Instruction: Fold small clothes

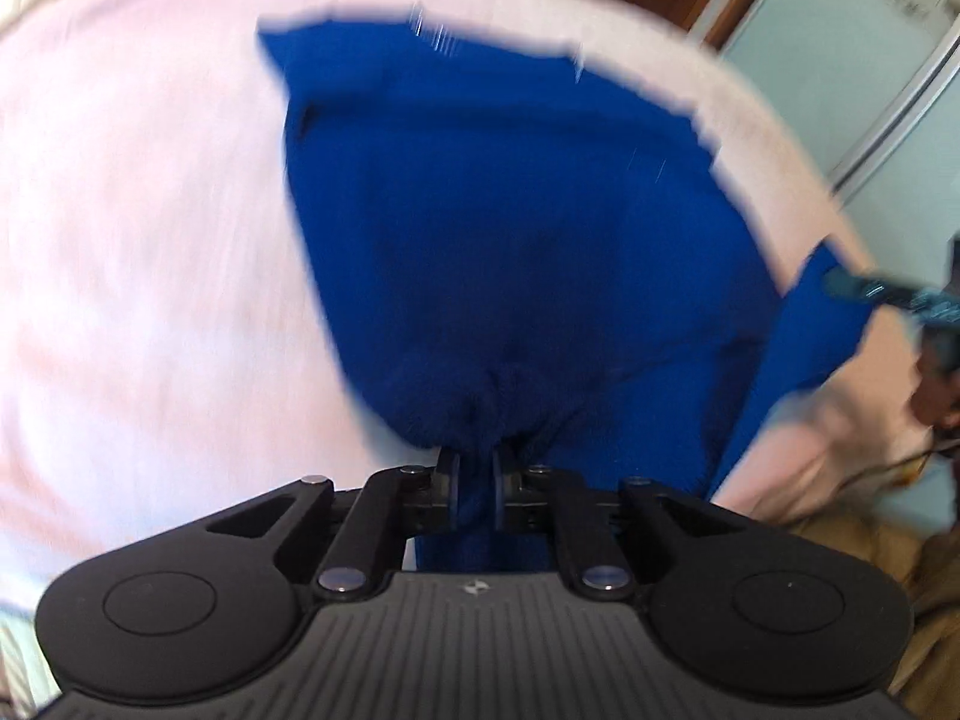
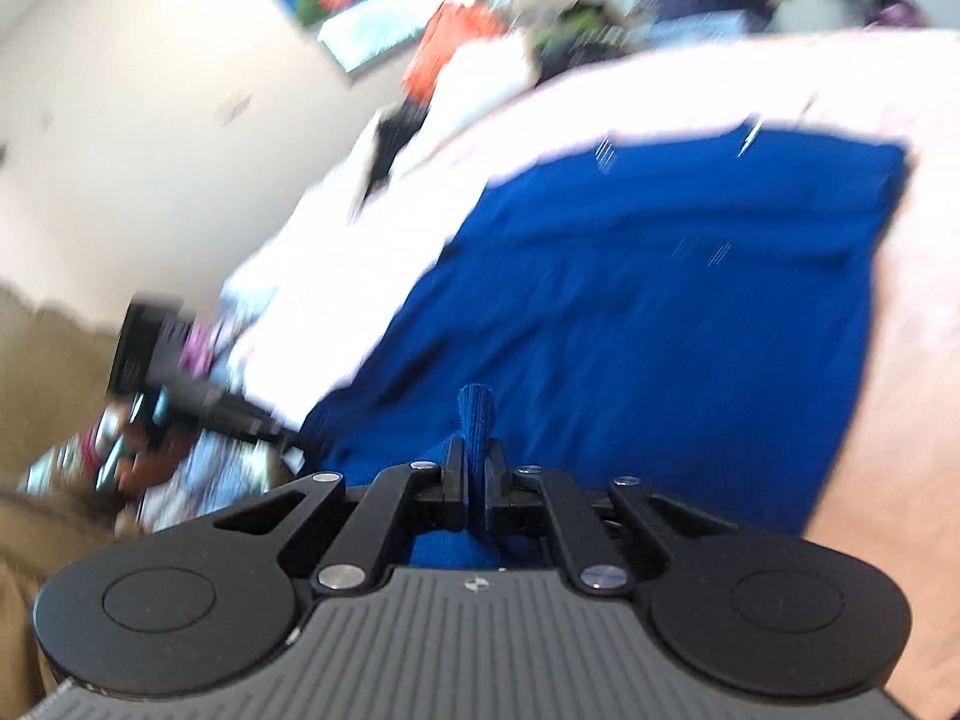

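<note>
Blue garment [image 1: 510, 228] held at two points over the pink bed cover [image 1: 138, 252].

Left gripper [image 1: 474, 489] and right gripper [image 2: 474, 489] are each clamped on a bunched edge of cloth. A fold appears to be in hand; next, held edges would be carried across and laid level. No containers are seen. Frames blurred.
</note>
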Motion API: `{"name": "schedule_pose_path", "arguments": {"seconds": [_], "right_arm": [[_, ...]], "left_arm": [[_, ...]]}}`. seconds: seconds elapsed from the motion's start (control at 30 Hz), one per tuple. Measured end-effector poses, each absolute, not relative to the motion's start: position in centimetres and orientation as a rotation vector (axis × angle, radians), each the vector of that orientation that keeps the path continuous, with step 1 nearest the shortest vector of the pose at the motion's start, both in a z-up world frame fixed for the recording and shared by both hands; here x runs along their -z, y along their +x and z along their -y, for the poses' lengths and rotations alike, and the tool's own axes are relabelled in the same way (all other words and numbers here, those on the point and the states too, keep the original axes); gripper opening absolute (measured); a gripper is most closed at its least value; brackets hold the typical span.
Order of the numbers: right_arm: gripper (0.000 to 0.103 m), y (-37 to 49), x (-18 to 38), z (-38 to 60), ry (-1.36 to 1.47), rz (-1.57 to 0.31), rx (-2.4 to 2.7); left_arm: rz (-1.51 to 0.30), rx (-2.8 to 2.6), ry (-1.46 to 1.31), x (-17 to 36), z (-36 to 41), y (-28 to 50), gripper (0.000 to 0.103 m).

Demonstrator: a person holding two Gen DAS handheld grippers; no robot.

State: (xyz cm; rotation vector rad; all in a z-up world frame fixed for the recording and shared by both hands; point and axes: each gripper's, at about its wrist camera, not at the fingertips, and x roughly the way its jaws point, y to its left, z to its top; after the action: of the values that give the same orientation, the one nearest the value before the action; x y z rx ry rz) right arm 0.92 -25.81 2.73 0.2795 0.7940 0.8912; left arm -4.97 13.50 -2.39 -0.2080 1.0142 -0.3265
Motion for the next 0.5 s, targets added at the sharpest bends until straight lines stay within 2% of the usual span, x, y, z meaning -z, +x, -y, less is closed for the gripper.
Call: {"name": "schedule_pose_path", "arguments": {"seconds": [0.13,0.23,0.33,0.43,0.47,0.5], "right_arm": [[0.008,2.6,-3.4,27.8,0.345,-0.736,-0.771],[0.008,3.6,-2.7,29.0,0.378,-0.732,-0.72],[0.008,4.0,-1.1,29.0,0.365,-0.774,-0.68],[0.008,5.0,1.4,29.1,0.368,-0.827,-0.618],[0.008,4.9,2.3,29.2,0.377,-0.837,-0.606],[0.009,4.8,2.7,29.2,0.386,-0.845,-0.598]], "left_arm": [[-0.9,0.336,-0.288,-0.9,-14.1,-1.9,0.01],[-0.933,0.353,-0.297,0.0,-13.7,0.9,0.011],[-0.99,0.304,-0.287,2.5,-13.3,2.6,0.02],[-1.011,0.244,-0.342,4.3,-14.3,2.8,0.036],[-0.995,0.241,-0.371,4.4,-14.9,2.4,0.046],[-0.979,0.239,-0.398,4.4,-15.3,1.9,0.06]]}}
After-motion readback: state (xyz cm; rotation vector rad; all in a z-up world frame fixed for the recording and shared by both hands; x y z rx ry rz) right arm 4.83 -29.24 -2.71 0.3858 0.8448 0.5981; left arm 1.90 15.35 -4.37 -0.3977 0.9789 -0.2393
